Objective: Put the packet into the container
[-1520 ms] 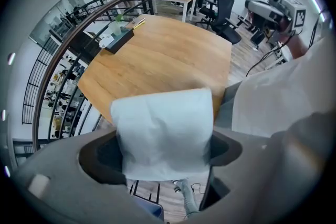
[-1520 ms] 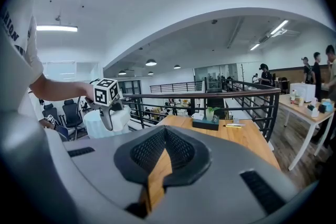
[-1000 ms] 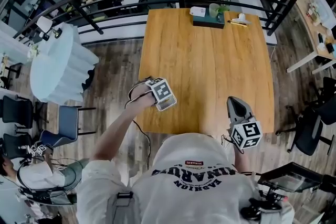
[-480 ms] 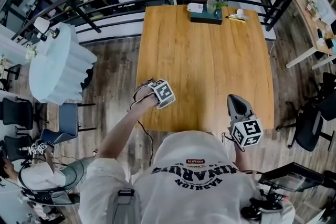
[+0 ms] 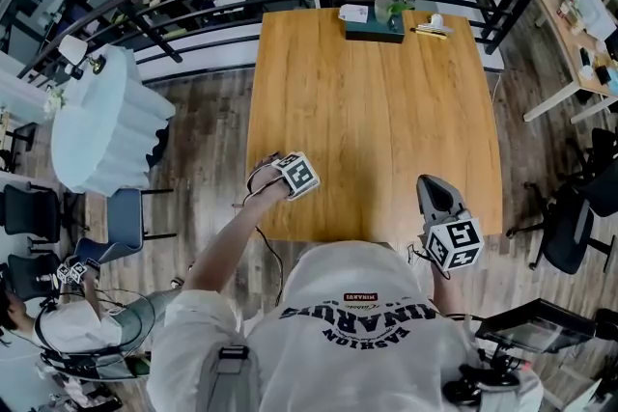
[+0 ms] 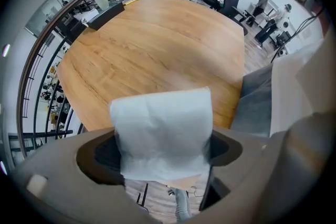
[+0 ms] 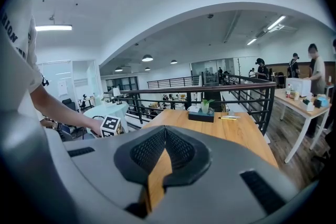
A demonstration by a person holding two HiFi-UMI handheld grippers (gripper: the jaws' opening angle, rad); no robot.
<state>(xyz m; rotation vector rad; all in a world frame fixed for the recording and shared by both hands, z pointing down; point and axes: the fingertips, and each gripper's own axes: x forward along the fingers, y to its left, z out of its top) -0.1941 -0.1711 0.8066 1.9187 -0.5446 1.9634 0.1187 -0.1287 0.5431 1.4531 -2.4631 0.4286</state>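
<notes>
Now packet [image 6: 160, 134] lower, nr table [image 5: 377, 111]

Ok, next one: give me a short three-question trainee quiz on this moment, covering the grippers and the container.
1. What is clamped between the jaws of the left gripper?
2. True or false: the right gripper grips something too.
3. Where is the dark container? A: at the far end of the table; B: at its near edge; C: on the floor.
Key: 1. A white packet. 2. False: it is shut and empty. 3. A.
</notes>
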